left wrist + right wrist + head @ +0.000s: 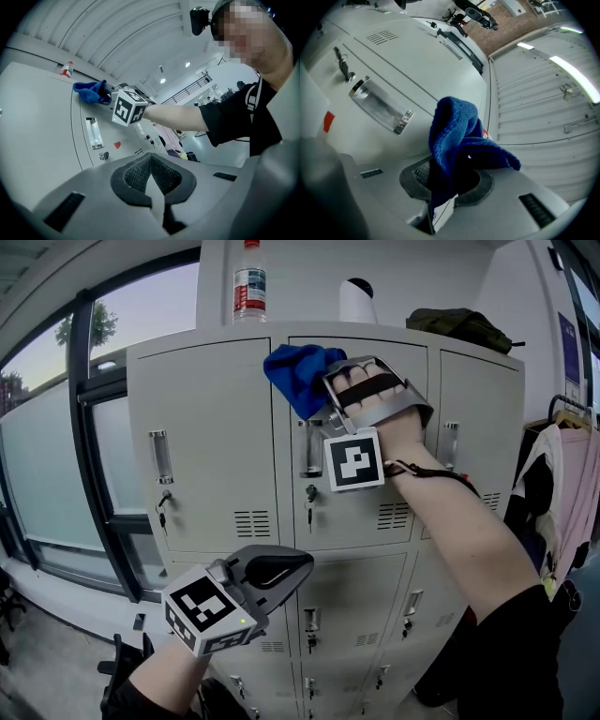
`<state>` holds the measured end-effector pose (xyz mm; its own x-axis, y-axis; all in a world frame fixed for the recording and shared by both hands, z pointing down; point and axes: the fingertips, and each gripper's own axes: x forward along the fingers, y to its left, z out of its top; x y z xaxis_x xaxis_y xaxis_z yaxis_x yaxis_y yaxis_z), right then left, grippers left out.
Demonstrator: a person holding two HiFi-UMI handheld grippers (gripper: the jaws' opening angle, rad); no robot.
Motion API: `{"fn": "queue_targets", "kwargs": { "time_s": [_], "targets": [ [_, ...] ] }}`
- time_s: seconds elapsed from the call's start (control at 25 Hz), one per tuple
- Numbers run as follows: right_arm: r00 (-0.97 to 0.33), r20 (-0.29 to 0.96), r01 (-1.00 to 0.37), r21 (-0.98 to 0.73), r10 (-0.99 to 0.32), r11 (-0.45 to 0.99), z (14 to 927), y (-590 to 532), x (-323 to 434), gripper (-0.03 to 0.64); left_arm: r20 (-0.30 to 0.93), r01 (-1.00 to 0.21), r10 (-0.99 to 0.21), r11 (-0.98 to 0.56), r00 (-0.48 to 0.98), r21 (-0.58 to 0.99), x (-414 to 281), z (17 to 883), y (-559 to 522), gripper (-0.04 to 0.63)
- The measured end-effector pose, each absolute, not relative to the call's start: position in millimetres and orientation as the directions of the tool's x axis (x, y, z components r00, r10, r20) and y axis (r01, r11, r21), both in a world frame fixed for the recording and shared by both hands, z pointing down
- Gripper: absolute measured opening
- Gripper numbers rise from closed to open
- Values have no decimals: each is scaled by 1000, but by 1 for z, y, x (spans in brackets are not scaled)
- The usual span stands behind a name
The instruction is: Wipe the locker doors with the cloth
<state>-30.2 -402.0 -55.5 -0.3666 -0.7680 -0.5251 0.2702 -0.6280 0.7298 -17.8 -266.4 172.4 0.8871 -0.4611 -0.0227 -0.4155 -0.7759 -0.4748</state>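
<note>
Now presses the blue cloth [298, 376], pinched in the right gripper [326, 395], against the middle locker door [361, 521] at its top corner for wiping; holds the left gripper [292, 570] closed, empty, below that door, clear.

the left locker door [202, 409] lies flat and free, broken only by its handle [161, 457] and hanging keys [163, 507]. the right gripper [328, 395] with the cloth [292, 371] fills the middle door's top; clothes [567, 484] crowd the right side.
</note>
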Motion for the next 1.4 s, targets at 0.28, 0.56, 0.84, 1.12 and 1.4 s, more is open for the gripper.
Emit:
{"fn": "queue_targets", "kwargs": {
  "time_s": [0.28, 0.56, 0.84, 1.12, 1.4],
  "targets": [
    [-220, -530, 335, 747, -819, -574, -59, -419, 59, 54, -14, -384, -429, -794, 903, -471, 3, 175, -266, 8],
    [-40, -509, 328, 806, -860, -492, -66, -423, 145, 54, 2, -348, -395, -812, 919, -470, 24, 178, -263, 8],
    [-9, -514, 279, 822, -858, -496, -62, -420, 171, 54, 16, -339, -389, -821, 921, -460, 27, 184, -270, 8],
    [-261, -554, 255, 751, -791, -609, -53, -389, 46, 54, 8, -360, -407, -817, 913, -451, 11, 185, -273, 8],
    [-364, -467, 256, 782, -806, -568, -27, -391, -38, 54, -12, -399, -439, -806, 899, -437, -14, 186, -271, 8]
  ]
}}
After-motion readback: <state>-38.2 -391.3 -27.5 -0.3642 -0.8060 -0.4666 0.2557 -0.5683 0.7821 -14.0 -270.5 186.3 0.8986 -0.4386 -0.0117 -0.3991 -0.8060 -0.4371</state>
